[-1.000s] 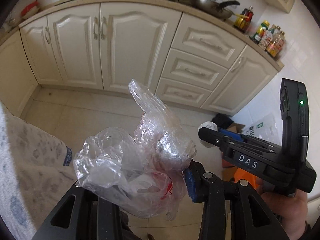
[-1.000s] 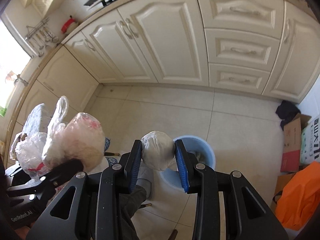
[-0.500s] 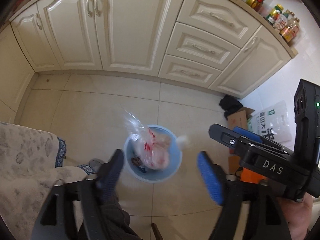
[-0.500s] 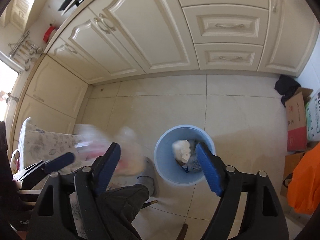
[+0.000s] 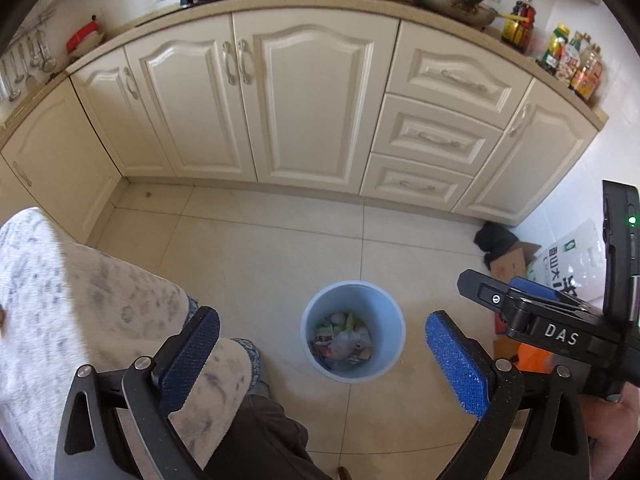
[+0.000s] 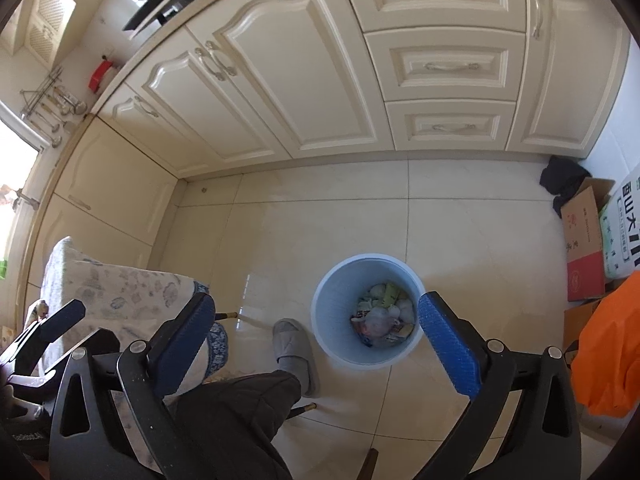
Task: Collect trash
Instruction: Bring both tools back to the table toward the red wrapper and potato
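Observation:
A light blue trash bin [image 5: 384,312] stands on the tiled floor, seen from above in both views [image 6: 332,300]. Crumpled plastic bags and wrappers [image 5: 344,340] lie in its bottom, also in the right wrist view [image 6: 382,320]. My left gripper [image 5: 322,356] is open and empty, high above the bin. My right gripper [image 6: 316,338] is open and empty too, above the bin's left side. The right gripper's body shows at the right of the left wrist view [image 5: 560,320].
Cream kitchen cabinets [image 5: 312,104] run along the far side. A table with a patterned cloth [image 5: 80,312] is at the left. The person's leg and grey slipper [image 6: 294,356] are by the bin. Cardboard boxes [image 6: 584,240] and an orange bag [image 6: 608,352] sit at the right.
Both grippers opened: the left let go of the clear plastic bag and the right let go of the white wad. Both pieces dropped into the blue bin.

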Motion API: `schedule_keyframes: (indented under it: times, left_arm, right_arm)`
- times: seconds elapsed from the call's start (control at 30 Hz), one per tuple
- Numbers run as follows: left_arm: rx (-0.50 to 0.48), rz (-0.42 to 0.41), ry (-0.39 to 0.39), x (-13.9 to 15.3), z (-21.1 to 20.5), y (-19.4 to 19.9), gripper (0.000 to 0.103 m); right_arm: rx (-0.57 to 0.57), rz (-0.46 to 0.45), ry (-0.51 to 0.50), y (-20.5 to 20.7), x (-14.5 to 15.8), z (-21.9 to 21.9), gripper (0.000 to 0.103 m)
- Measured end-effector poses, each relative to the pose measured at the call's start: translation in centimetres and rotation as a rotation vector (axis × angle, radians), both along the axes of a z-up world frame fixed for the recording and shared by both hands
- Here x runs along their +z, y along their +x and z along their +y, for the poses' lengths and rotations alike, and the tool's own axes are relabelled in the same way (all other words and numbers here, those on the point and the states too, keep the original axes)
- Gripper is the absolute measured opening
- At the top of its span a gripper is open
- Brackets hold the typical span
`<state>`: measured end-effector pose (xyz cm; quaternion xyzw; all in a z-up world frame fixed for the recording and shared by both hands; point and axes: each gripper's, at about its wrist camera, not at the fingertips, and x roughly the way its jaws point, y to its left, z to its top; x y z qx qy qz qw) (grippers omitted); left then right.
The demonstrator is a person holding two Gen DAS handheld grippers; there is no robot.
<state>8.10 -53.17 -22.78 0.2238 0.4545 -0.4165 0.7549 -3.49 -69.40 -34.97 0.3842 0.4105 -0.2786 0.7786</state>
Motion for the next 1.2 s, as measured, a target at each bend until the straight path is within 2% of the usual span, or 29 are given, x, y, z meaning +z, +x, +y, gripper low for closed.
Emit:
schedule_keyframes:
  times: [0.17, 0.33, 0.47, 0.63, 0.8, 1.0, 1.2]
  left_arm:
    - [0.025, -0.038, -0.090, 4.6, 7.1, -1.6, 0.102]
    - [0.091, -0.107, -0.178, 8.9, 14.1, -2.9, 0.102]
    - [0.162, -0.161, -0.254, 12.2, 20.6, -4.4, 0.102]
    - [0.274, -0.276, -0.322, 15.8, 29.7, -7.0, 0.102]
    - [0.394, -0.377, -0.359, 18.2, 37.6, -9.8, 0.102]
    - [0.515, -0.438, -0.380, 19.6, 46.0, -12.9, 0.102]
    - [0.629, -0.486, -0.383, 20.5, 51.2, -16.1, 0.102]
  right_arm:
    - [0.023, -0.031, -0.037, 0.9, 3.3, 2.0, 0.103]
    - [0.076, -0.073, -0.092, 2.2, 7.6, 5.3, 0.103]
    - [0.146, -0.132, -0.143, 3.8, 11.3, 8.8, 0.103]
    - [0.248, -0.202, -0.208, 6.1, 15.9, 13.8, 0.103]
    - [0.372, -0.264, -0.262, 8.7, 19.6, 19.4, 0.103]
    - [0.509, -0.341, -0.316, 11.0, 23.0, 26.3, 0.103]
    - [0.634, -0.401, -0.354, 12.6, 25.1, 32.3, 0.103]
